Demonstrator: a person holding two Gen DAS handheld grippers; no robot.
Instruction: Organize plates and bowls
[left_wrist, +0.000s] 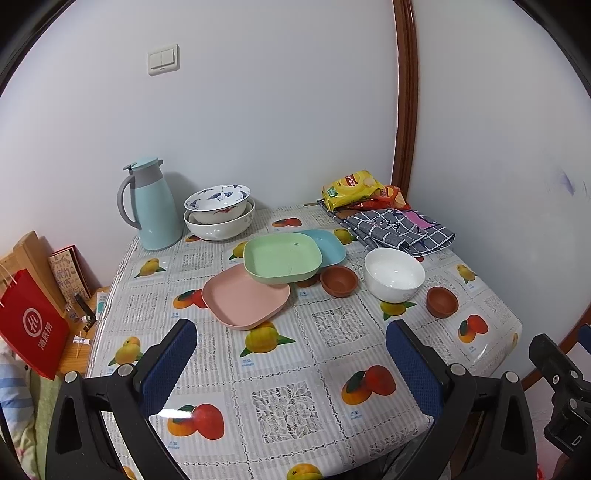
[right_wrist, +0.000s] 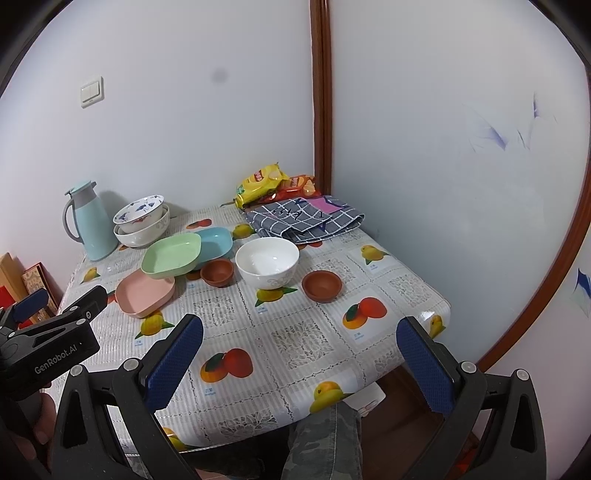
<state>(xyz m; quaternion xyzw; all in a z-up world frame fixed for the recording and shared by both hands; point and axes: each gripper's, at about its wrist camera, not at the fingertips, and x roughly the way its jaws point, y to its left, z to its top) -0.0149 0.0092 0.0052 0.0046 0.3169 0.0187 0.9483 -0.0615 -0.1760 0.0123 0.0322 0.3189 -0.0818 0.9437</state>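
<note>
**Sorting barely begun**

Both hand-held grippers, left and right, hang released and empty over the table's near edge. Mid-frame, the green plate overlaps the pink plate and blue plate; the white bowl and two brown bowls sit scattered. Only the patterned bowls, upper left, are nested.

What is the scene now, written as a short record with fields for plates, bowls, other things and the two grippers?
plates: green square plastic plate lying over pink square plate and blue square plate
bowls: plain white bowl; two small brown clay bowls; blue-patterned bowl nested in a larger white bowl
other things: light blue jug, checked cloth, snack bags
left gripper: open, empty
right gripper: open, empty
</note>
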